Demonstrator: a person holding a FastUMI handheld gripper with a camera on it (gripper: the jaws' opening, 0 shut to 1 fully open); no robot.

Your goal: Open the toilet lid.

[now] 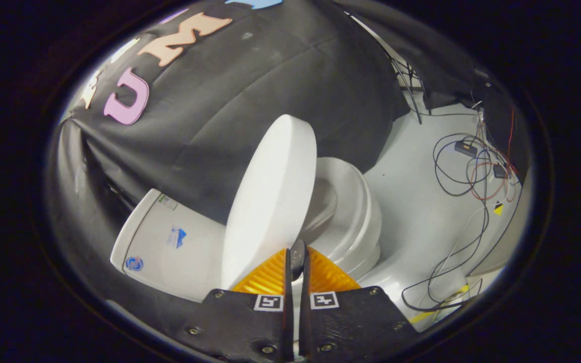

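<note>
The white toilet lid [270,201] stands lifted off the seat [353,201], roughly halfway between the seat and the tank [169,242]. My gripper [295,259] is at the lid's free front rim. Its two fingers are pressed close together with a thin strip of the white rim between them. The seat ring and part of the bowl opening [323,201] show just beyond the lid. The lid hides the hinge and the rest of the bowl.
The tank backs onto the black cloth wall [270,91]. A white floor [411,212] spreads beyond the bowl, with loose black and red cables [472,171] and small boxes lying on it, and yellow tape [421,316] near the fingers' side.
</note>
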